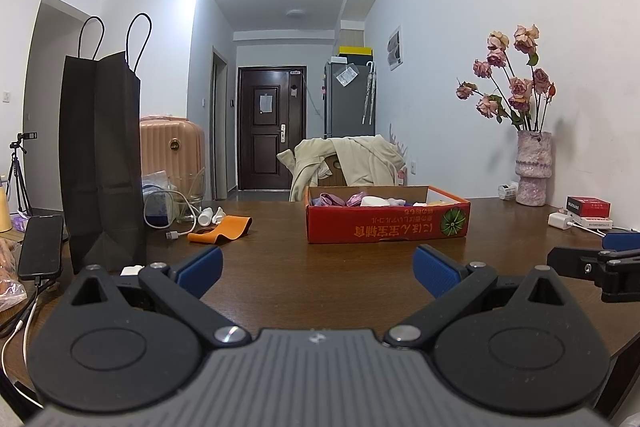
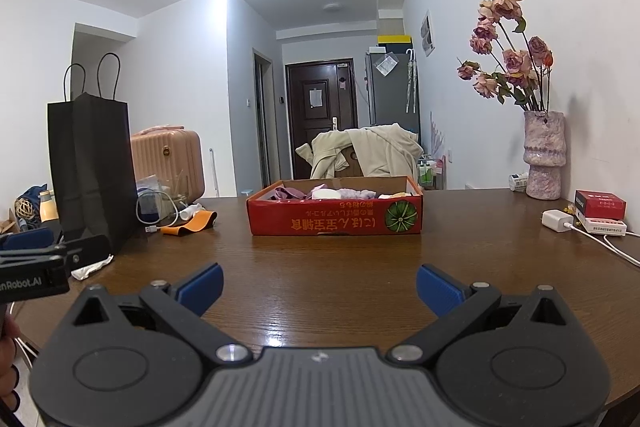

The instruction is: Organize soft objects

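Left gripper (image 1: 318, 273) and right gripper (image 2: 319, 289): fingers spread wide, empty. Soft items (image 2: 344, 193) lay in red box (image 2: 334, 221), well ahead of fingertips. Advised: approach level, descend over the rim.

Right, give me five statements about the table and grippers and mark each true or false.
1. The left gripper is open and empty. True.
2. The red cardboard box holds soft items. True.
3. The black paper bag lies flat on the table. False: it stands upright.
4. The vase of flowers stands inside the red cardboard box. False: it stands on the table by the wall, apart from the box.
5. The right gripper grips an orange strap. False: it is open and empty; the orange strap lies on the table.
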Demonstrator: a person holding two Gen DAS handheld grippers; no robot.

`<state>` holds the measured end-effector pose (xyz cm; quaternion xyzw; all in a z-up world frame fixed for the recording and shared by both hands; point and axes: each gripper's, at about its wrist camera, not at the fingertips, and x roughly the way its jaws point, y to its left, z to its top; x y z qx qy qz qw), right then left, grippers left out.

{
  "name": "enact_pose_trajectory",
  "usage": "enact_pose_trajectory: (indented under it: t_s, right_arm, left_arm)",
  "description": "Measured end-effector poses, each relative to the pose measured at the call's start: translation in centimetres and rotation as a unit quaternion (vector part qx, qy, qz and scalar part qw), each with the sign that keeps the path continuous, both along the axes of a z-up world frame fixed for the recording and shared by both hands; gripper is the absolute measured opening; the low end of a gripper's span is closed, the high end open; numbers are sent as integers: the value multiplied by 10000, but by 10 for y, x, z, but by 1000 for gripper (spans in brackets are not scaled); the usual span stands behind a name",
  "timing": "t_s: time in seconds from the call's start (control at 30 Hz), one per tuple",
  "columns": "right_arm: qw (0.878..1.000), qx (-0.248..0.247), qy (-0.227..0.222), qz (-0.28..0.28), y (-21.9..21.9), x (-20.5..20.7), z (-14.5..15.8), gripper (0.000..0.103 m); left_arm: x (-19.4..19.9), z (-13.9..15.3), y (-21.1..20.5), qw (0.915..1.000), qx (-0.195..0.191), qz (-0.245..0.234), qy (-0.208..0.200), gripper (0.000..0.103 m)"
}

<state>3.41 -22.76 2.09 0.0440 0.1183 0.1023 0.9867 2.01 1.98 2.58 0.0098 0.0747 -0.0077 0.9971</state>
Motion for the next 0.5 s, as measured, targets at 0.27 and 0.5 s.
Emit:
enact_pose_trajectory:
  t_s: [0.27, 0.5]
  right_arm:
    - [10000, -3, -38, 27, 1, -2, 1, 103]
    - [10000, 1, -54, 34, 1, -2, 0, 103]
  left_arm:
    - [0, 2, -1, 10000, -13, -34, -49, 103]
    - [0, 1, -1, 10000, -13, -43, -82, 103]
